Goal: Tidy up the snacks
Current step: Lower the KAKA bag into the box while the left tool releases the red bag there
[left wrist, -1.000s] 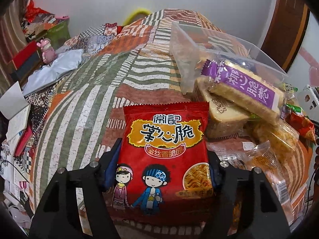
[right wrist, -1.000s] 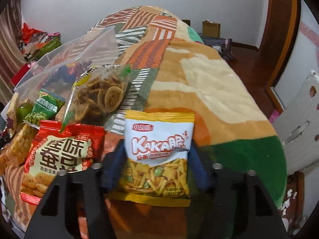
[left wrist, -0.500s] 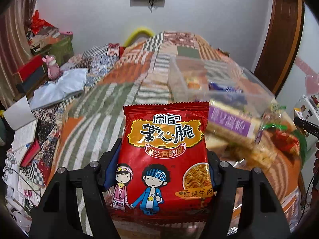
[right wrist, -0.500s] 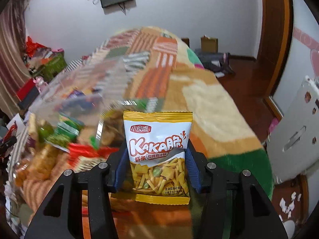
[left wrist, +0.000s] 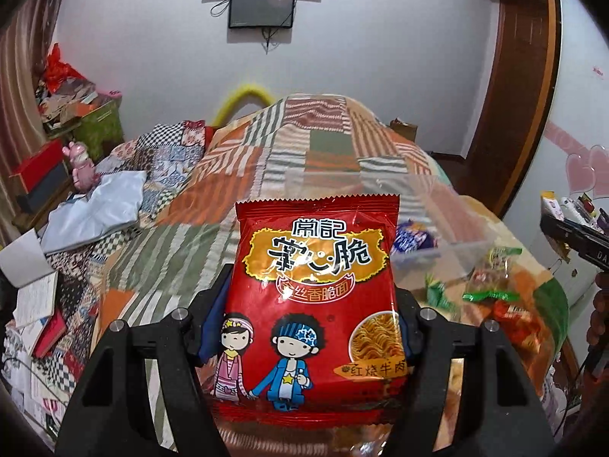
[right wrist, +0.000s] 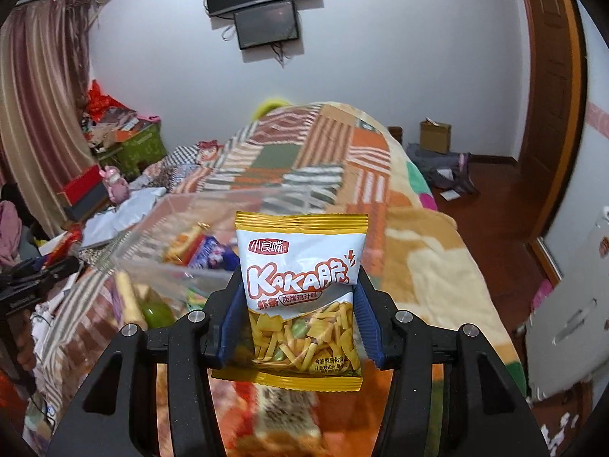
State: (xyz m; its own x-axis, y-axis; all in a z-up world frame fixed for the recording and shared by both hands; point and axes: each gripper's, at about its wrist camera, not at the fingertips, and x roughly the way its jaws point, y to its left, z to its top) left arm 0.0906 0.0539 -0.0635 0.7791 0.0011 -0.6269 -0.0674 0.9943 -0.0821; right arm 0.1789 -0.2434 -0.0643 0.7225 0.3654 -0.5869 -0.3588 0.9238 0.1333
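Note:
My left gripper (left wrist: 310, 304) is shut on a red noodle-snack packet (left wrist: 316, 259) with two cartoon children, holding it upright by its side edges above the bed. My right gripper (right wrist: 298, 304) is shut on a white and yellow KAKA shrimp-stick packet (right wrist: 300, 243), also upright and lifted. A clear plastic box (left wrist: 437, 205) stands on the quilt behind and right of the red packet, with a blue packet (left wrist: 413, 238) inside. In the right wrist view the same box (right wrist: 160, 236) lies left of the KAKA packet. Loose snack bags (left wrist: 491, 297) are piled below the box.
A patchwork quilt (left wrist: 297, 152) covers the bed. Books and papers (left wrist: 34, 293) and a pink toy (left wrist: 82, 165) crowd the left side. A wooden door (right wrist: 548, 76) and a cardboard box (right wrist: 436, 137) on the floor are to the right. A screen (left wrist: 262, 7) hangs on the far wall.
Both grippers have risen with their packets and tilted up, so the wall and screen show. The snack pile and clear box have sunk lower in both views. The right jaws squeezed slightly narrower.

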